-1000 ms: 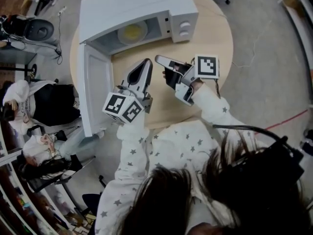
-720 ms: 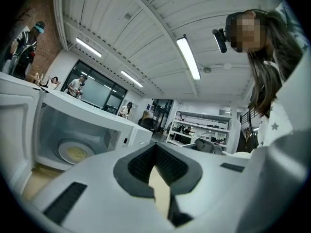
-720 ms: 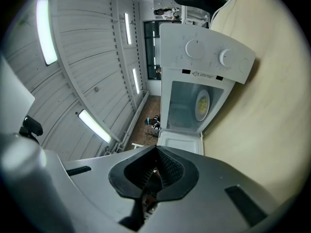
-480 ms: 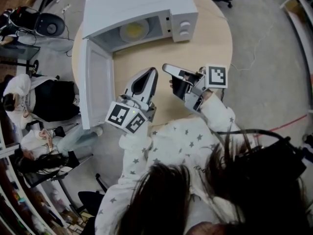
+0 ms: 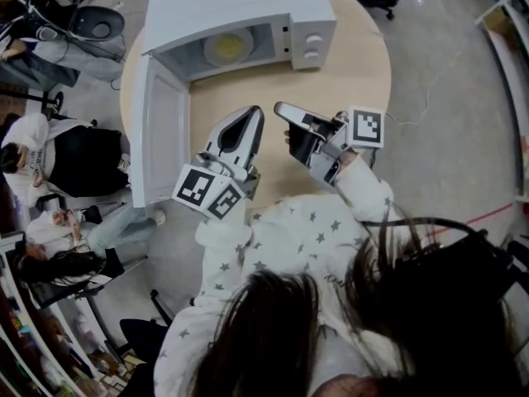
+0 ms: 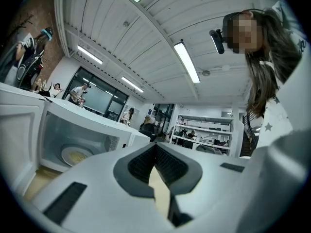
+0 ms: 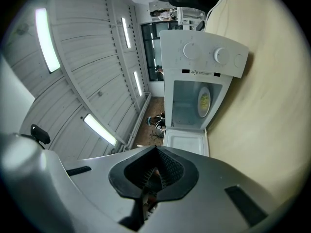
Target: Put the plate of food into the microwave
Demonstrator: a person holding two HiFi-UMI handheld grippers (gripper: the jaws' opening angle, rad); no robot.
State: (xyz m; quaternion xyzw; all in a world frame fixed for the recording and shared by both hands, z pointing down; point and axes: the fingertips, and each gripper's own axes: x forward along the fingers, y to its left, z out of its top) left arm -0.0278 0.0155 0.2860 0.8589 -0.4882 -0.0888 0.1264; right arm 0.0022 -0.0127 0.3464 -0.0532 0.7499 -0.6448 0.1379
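A white microwave (image 5: 240, 7) stands at the far side of the round wooden table (image 5: 355, 64), its door (image 5: 157, 139) swung wide open to the left. The plate of yellow food (image 5: 227, 46) sits inside the cavity; it also shows in the left gripper view as the plate (image 6: 75, 155) and in the right gripper view as the plate (image 7: 204, 101). My left gripper (image 5: 252, 112) hovers over the table in front of the opening, shut and empty (image 6: 155, 147). My right gripper (image 5: 281, 108) is beside it, tilted on its side, shut with nothing held (image 7: 156, 149).
The microwave's control knobs (image 5: 312, 44) are on its right end. The open door juts past the table's left edge. People (image 5: 50, 164) sit on the floor side to the left, beyond the table. A red line (image 5: 488, 209) crosses the grey floor at the right.
Both grippers drifted slightly right and back toward the person, then held nearly still. Their jaws stayed shut. The plate stayed inside the microwave.
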